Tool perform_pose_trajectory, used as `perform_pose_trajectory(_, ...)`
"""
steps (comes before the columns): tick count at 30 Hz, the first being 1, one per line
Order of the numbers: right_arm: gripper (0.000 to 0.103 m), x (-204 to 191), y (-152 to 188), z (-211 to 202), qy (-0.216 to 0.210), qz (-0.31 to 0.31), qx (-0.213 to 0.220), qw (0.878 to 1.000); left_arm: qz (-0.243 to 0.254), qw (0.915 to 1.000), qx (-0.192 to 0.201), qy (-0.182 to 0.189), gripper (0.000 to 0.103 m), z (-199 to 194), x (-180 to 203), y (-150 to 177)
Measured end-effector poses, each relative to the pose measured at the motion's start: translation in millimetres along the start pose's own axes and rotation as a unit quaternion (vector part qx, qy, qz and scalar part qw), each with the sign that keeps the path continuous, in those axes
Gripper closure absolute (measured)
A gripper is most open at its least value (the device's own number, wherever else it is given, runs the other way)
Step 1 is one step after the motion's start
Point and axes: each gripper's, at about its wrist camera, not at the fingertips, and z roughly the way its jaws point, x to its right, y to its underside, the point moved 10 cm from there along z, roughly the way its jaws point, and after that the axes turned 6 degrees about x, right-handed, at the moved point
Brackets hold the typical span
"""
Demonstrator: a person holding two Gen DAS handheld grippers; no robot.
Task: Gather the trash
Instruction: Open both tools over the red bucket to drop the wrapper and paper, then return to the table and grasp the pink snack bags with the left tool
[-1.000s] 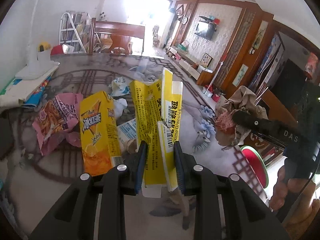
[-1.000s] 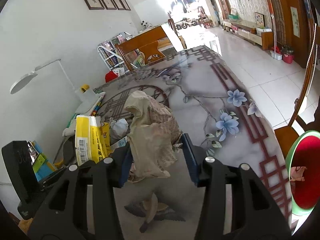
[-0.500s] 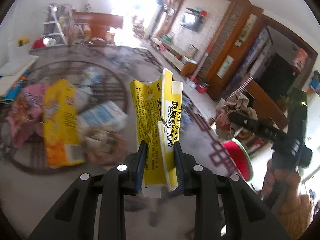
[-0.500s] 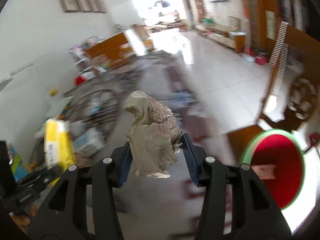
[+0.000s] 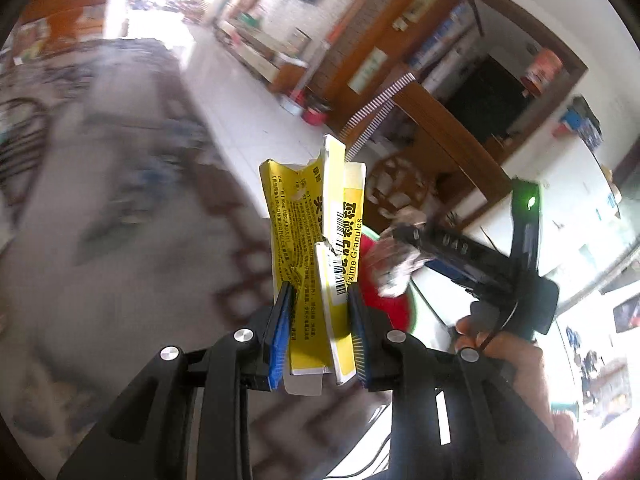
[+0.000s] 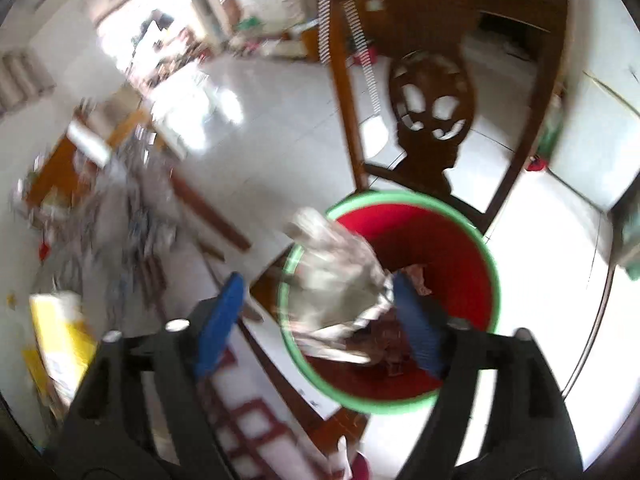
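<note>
In the left wrist view my left gripper [image 5: 320, 292] is shut on a flattened yellow medicine box [image 5: 308, 216] that stands up between its blue pads. The right gripper [image 6: 318, 280] hangs over a red bin with a green rim [image 6: 492, 264], and its jaws are opening. A crumpled beige wrapper [image 6: 336, 276] lies loose between them, close to the right pad and well apart from the left one. Seen from the left wrist, the right gripper [image 5: 400, 236] and the wrapper [image 5: 394, 264] hover above the bin [image 5: 416, 308], with a hand [image 5: 504, 352] holding that gripper.
The bin stands on the floor beside the patterned table [image 5: 120, 240], under a carved wooden chair [image 6: 432, 120]. Some trash [image 6: 416, 276] lies inside the bin. The yellow box [image 6: 60, 332] shows blurred at the right wrist view's left edge. White tiled floor spreads beyond.
Both grippers have swung right, off the table toward the bin. The right jaws, clamped on the wrapper before, now stand wide around it. The left grip on the yellow box is unchanged.
</note>
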Motion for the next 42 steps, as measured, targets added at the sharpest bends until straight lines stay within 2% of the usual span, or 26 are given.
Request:
perform_pose_trajectory(3,0.014,18,-25,-21,0.019,0.049,0.068,0.996,0.033,0.9991,-0.025,0.009,0.078,34,26,-1)
perform_pose_trajectory(7,0.010,52,-51,-58,0.053,0.106,0.170,0.978,0.068,0.9960,-0.054,0.017,0.075,77,51,1)
perform_pose_trajectory(8,0.009,60,-54,-63,0.054,0.119,0.182,0.975,0.071,0.9954,-0.061,0.020,0.074,84,55,2)
perform_pose_trajectory(10,0.009,67,-56,-67,0.052,0.138,0.193,0.970,0.077,0.9942,-0.072,0.024,0.063,95,62,3)
perform_pose_trajectory(11,0.009,68,-56,-64,0.050,0.142,0.189,0.970,0.079,0.9940,-0.073,0.022,0.050,99,64,3)
perform_pose_trajectory(12,0.009,67,-57,-61,0.049,0.140,0.184,0.972,0.078,0.9944,-0.068,0.021,0.044,100,65,1)
perform_pose_trajectory(16,0.009,49,-58,-53,0.040,0.108,0.170,0.979,0.060,0.9966,-0.051,0.025,0.041,88,61,-3)
perform_pose_trajectory(20,0.009,19,-60,-46,0.016,0.065,0.160,0.985,0.034,0.9992,-0.022,0.003,0.040,54,32,-8)
perform_pose_trajectory(23,0.009,-8,-56,-43,0.004,0.026,0.149,0.989,0.016,0.9996,0.005,-0.024,0.039,17,-2,-14)
perform_pose_trajectory(28,0.009,-62,-42,-40,-0.037,-0.024,0.127,0.991,0.008,0.9940,0.045,-0.100,0.038,-55,-71,-16)
perform_pose_trajectory(33,0.009,-140,-12,-32,-0.092,-0.086,0.086,0.988,-0.036,0.9800,0.071,-0.182,0.037,-138,-165,-22)
perform_pose_trajectory(36,0.009,-189,13,-31,-0.129,-0.124,0.057,0.982,-0.042,0.9635,0.079,-0.252,0.036,-188,-230,-34)
perform_pose_trajectory(39,0.009,-235,40,-32,-0.163,-0.154,0.030,0.974,-0.046,0.9501,0.056,-0.303,0.029,-229,-288,-35)
perform_pose_trajectory(42,0.009,-270,62,-33,-0.188,-0.176,0.012,0.966,-0.024,0.9380,0.002,-0.346,0.026,-250,-332,-27)
